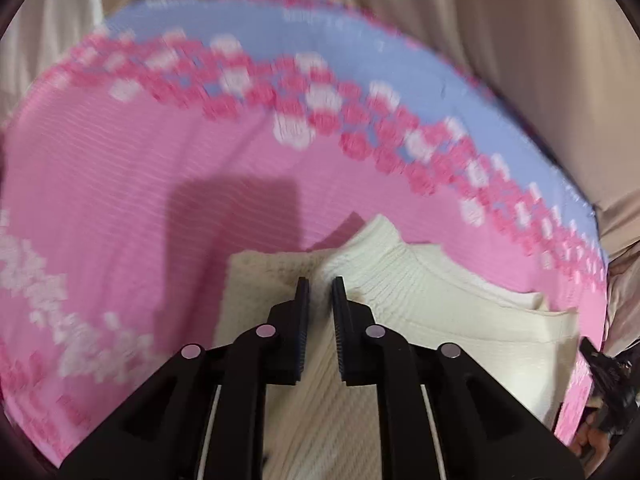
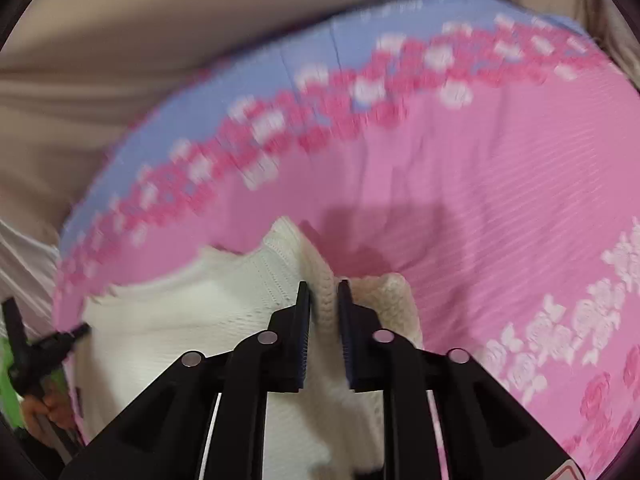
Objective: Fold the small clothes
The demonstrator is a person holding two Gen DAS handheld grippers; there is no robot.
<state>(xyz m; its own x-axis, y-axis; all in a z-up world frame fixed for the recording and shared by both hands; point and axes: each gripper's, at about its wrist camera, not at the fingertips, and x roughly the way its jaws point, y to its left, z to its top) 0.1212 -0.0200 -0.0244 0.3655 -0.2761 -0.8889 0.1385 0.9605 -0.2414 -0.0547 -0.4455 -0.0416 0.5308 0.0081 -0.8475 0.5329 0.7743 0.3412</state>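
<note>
A cream knitted garment (image 1: 420, 300) lies on a pink flowered mat (image 1: 140, 200). My left gripper (image 1: 320, 284) is shut on a fold of the cream knit and holds that edge raised. In the right wrist view the same garment (image 2: 180, 320) spreads to the left, and my right gripper (image 2: 323, 288) is shut on its thick ribbed edge (image 2: 324, 304), lifted off the mat (image 2: 500, 200). The other gripper shows at each view's edge: the right one (image 1: 608, 376) and the left one (image 2: 36, 352).
The mat has a blue band (image 1: 360, 52) beyond a row of pink and white flowers. Beige cloth (image 1: 520, 40) surrounds the mat, also in the right wrist view (image 2: 120, 60). A hand (image 2: 44, 408) holds the left tool.
</note>
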